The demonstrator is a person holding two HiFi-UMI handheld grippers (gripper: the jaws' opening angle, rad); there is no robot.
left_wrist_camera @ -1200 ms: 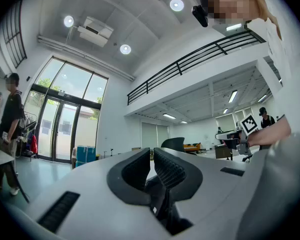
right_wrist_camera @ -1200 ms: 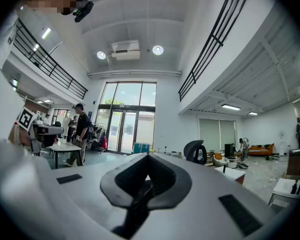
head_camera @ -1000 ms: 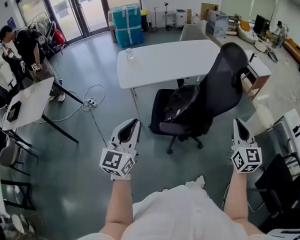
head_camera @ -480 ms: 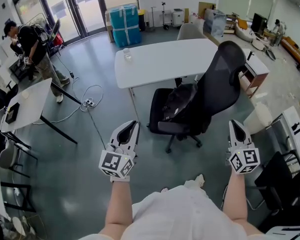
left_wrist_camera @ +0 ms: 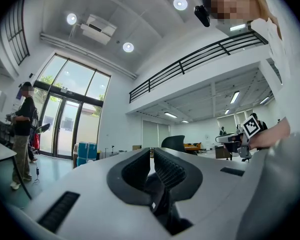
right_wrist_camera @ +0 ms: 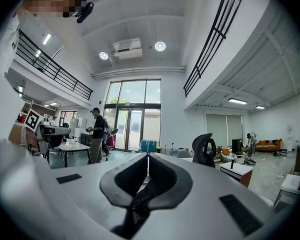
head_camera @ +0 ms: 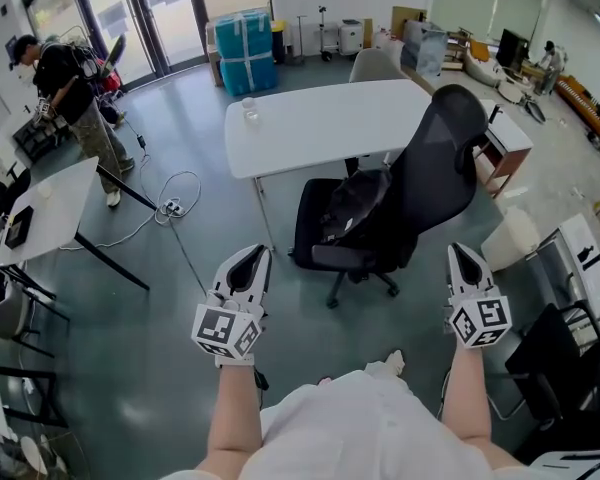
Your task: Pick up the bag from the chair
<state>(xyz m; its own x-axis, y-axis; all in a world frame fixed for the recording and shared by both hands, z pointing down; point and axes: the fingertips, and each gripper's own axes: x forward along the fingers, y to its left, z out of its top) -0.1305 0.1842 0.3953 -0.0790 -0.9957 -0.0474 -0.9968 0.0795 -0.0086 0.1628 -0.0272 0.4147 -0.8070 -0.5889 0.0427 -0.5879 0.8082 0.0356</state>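
A black bag (head_camera: 352,206) lies slumped on the seat of the black mesh office chair (head_camera: 442,158), which stands just beside the white table (head_camera: 320,118). It may be a backpack, though it is too dark to be sure. The left gripper (head_camera: 257,253) and right gripper (head_camera: 461,251) are held short of the chair, each with jaws pressed together (nothing between them).
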